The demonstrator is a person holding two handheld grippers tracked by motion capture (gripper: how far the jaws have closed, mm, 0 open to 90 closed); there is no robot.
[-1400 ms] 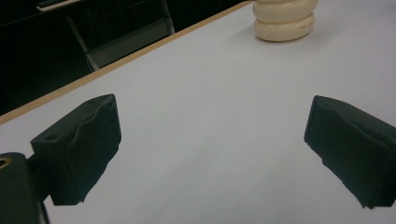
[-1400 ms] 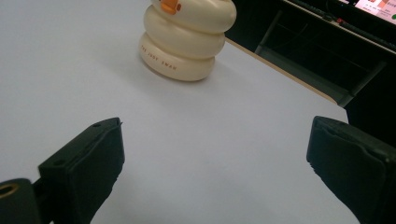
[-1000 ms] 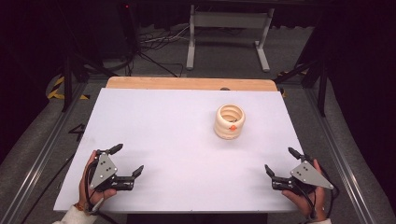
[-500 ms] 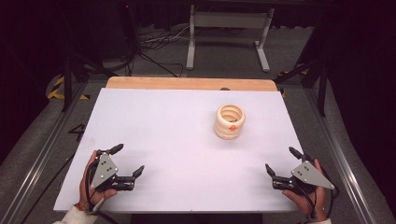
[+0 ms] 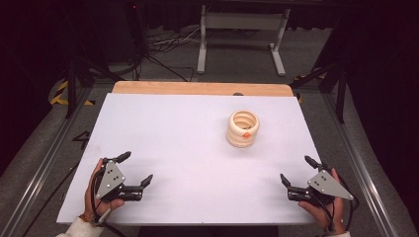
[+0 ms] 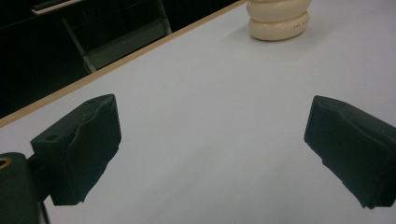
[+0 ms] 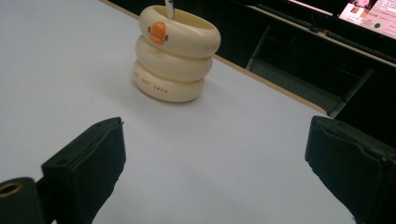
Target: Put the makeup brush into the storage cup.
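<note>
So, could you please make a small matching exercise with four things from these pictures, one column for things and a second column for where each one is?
Things:
1. cream holder
2. left gripper
3. right gripper
4. wooden edge

Places:
a. near right corner of the white table
b. far side of the table
c. right of the middle, toward the far side
d. near left corner of the table

Pairs: 1-c, 2-d, 3-a, 4-b
</note>
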